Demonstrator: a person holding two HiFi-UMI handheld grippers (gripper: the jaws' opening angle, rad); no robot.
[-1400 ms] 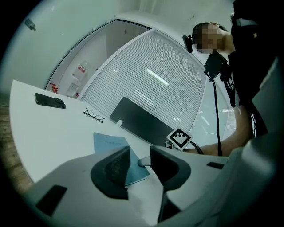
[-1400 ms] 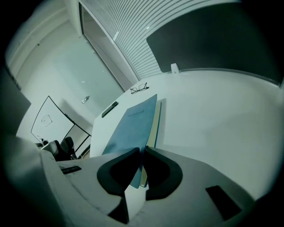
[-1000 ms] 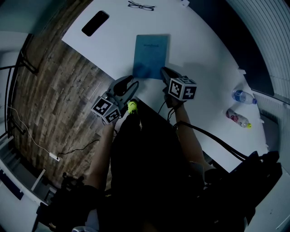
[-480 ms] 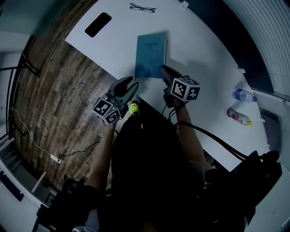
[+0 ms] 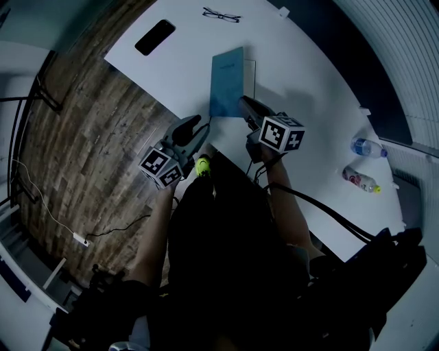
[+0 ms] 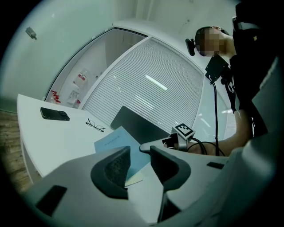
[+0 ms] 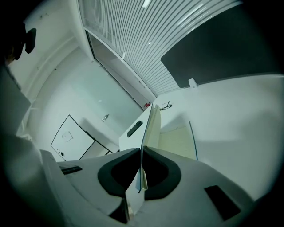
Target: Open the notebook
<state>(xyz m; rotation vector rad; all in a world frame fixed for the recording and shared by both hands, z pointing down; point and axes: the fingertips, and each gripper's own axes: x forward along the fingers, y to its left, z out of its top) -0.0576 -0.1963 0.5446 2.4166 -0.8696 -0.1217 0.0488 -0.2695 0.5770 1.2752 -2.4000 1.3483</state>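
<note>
A blue notebook (image 5: 228,81) lies on the white table (image 5: 302,103), its cover lifted steeply off the pale pages (image 7: 177,138). My right gripper (image 5: 242,102) is at the notebook's near right corner, shut on the edge of the cover (image 7: 146,133), which stands upright between its pads (image 7: 157,170). My left gripper (image 5: 199,126) hovers at the table's near edge, just left of the notebook (image 6: 116,142). In the left gripper view the left gripper (image 6: 140,153) is open with nothing between its jaws.
A black phone (image 5: 155,37) and a pair of glasses (image 5: 221,14) lie farther back on the table. Two plastic bottles (image 5: 362,145) (image 5: 359,179) lie at the right. A dark panel (image 6: 137,125) stands behind the notebook. Wooden floor (image 5: 89,137) borders the table's left edge.
My right gripper has risen with the cover in its grip, so the cover swung from nearly flat to steeply raised. The left gripper has stayed where it was.
</note>
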